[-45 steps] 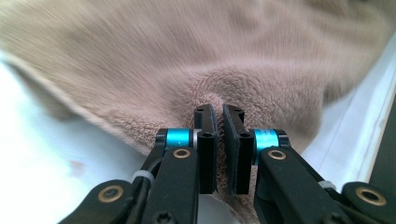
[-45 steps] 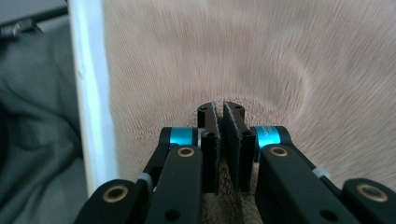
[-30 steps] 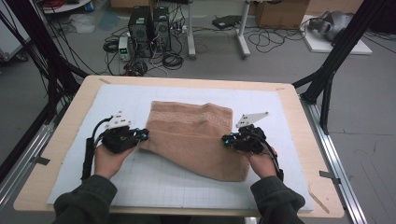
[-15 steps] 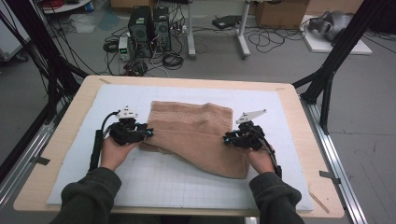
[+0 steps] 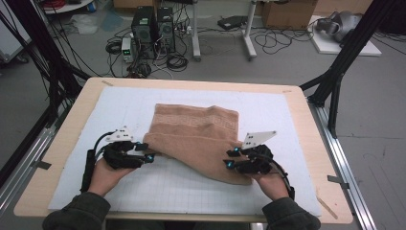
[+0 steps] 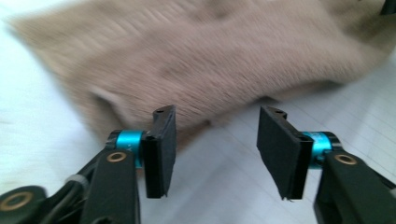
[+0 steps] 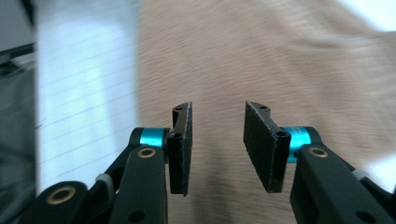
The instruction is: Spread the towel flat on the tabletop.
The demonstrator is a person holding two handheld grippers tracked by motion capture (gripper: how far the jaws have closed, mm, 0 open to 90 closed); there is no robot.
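A tan towel point(image 5: 201, 134) lies folded and rumpled on the white grid mat point(image 5: 119, 105); its near flap runs slantwise toward the front right. My left gripper point(image 5: 145, 150) sits at the towel's left front corner. In the left gripper view the towel point(image 6: 201, 60) lies just past the left gripper point(image 6: 218, 112), whose jaws have just been opening with only bare mat between them. My right gripper point(image 5: 229, 159) is at the near right edge of the flap. Its jaws have also just been opening. The right gripper point(image 7: 218, 106) hovers over the towel point(image 7: 280, 60), and its pads point(image 7: 261, 140) do not press on the cloth.
The mat covers most of a wooden table point(image 5: 306, 124). Black frame posts point(image 5: 344, 62) stand at the table's left and right sides. Computer towers point(image 5: 153, 24) and cables sit on the floor behind the far edge.
Both grippers have drawn back toward me from the towel's edge and their jaws have spread apart. The towel lies loose on the mat.
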